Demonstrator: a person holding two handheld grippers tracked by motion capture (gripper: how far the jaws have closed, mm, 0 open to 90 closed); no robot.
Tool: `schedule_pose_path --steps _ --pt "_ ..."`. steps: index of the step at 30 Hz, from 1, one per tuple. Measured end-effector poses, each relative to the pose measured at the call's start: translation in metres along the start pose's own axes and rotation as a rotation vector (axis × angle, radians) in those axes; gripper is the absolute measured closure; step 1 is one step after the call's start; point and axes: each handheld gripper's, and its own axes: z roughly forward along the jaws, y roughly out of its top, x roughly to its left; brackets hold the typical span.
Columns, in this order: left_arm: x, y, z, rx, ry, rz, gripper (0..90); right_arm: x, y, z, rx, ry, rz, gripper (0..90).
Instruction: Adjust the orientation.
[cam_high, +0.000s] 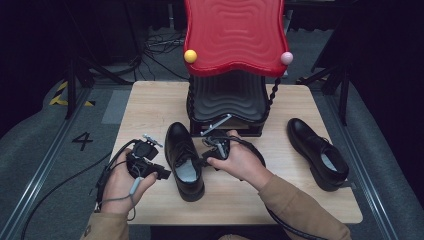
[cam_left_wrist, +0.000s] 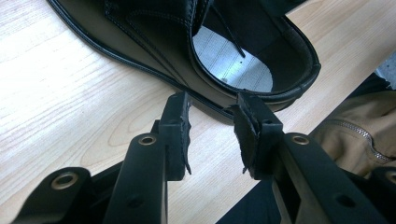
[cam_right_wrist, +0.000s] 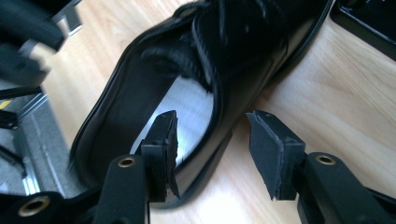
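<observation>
A black shoe (cam_high: 184, 161) is seen lying on the tabletop (cam_high: 150, 107), near the front edge and just in front of a black stand (cam_high: 227, 107) topped by a red wavy panel (cam_high: 234, 32). Its toe is pointed toward the stand and its heel toward the person. A pale insole is visible through the opening.

The left hand-held gripper (cam_high: 159, 172) is held just left of the shoe, level with the heel. In the left gripper view, the left hand-held gripper (cam_left_wrist: 212, 126) is shown with its jaws set wide apart and nothing between them; the heel end of the shoe (cam_left_wrist: 210, 56) is seen just beyond the tips, and contact with the sole edge cannot be determined.

The right hand-held gripper (cam_high: 206, 159) is held at the right side of the shoe. In the right gripper view, the right hand-held gripper (cam_right_wrist: 212, 135) is shown with its jaws wide, straddling the side wall of the shoe (cam_right_wrist: 201, 60): one jaw is placed over the insole inside the opening, the other outside over the tabletop. The pads are not pressed against the wall.

A second black shoe (cam_high: 318, 152) is located well apart, near the right edge of the tabletop, toe pointed away from the person
</observation>
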Motion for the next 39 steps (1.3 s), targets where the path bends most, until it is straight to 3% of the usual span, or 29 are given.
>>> schedule_pose_path --steps 3,4,6,9,11,19,21,24,27,29,36,39 --pt "0.001 -0.002 0.000 0.005 -0.012 -0.004 65.9 -0.001 0.005 0.015 0.043 -0.047 -0.002 63.1" --pt "0.001 -0.002 0.000 0.005 -0.012 -0.003 66.3 -0.001 0.007 0.017 0.059 -0.043 0.026 68.8" --pt "0.002 -0.003 0.001 0.007 -0.013 -0.002 67.1 0.001 0.008 0.014 0.073 -0.054 0.065 80.5" --pt "0.003 -0.003 0.001 0.006 -0.015 -0.003 67.5 0.001 0.006 0.012 0.060 -0.091 0.088 86.9" --pt "0.003 -0.003 0.000 0.001 -0.019 -0.006 67.4 -0.001 0.003 0.009 0.064 -0.062 0.114 87.5" --pt "0.001 0.006 0.003 0.005 -0.025 0.016 67.3 -0.001 -0.014 -0.012 0.027 -0.057 0.122 87.7" --pt "-0.001 0.012 0.007 0.017 -0.031 0.033 67.3 -0.010 -0.026 -0.027 -0.005 -0.075 0.150 87.6" --pt "-0.003 0.017 0.011 0.025 -0.037 0.043 67.0 -0.018 -0.036 -0.037 -0.027 -0.089 0.175 87.6" --pt "-0.007 0.026 0.019 0.043 -0.045 0.065 67.3 -0.039 -0.058 -0.054 -0.062 -0.109 0.251 87.5" --pt "-0.010 0.031 0.023 0.053 -0.051 0.082 67.3 -0.047 -0.068 -0.061 -0.073 -0.118 0.277 87.4" --pt "-0.017 0.042 0.036 0.083 -0.066 0.113 67.2 -0.059 -0.093 -0.074 -0.099 -0.154 0.350 86.9" --pt "-0.018 0.044 0.040 0.089 -0.071 0.122 66.9 -0.057 -0.097 -0.072 -0.051 -0.143 0.367 84.3"
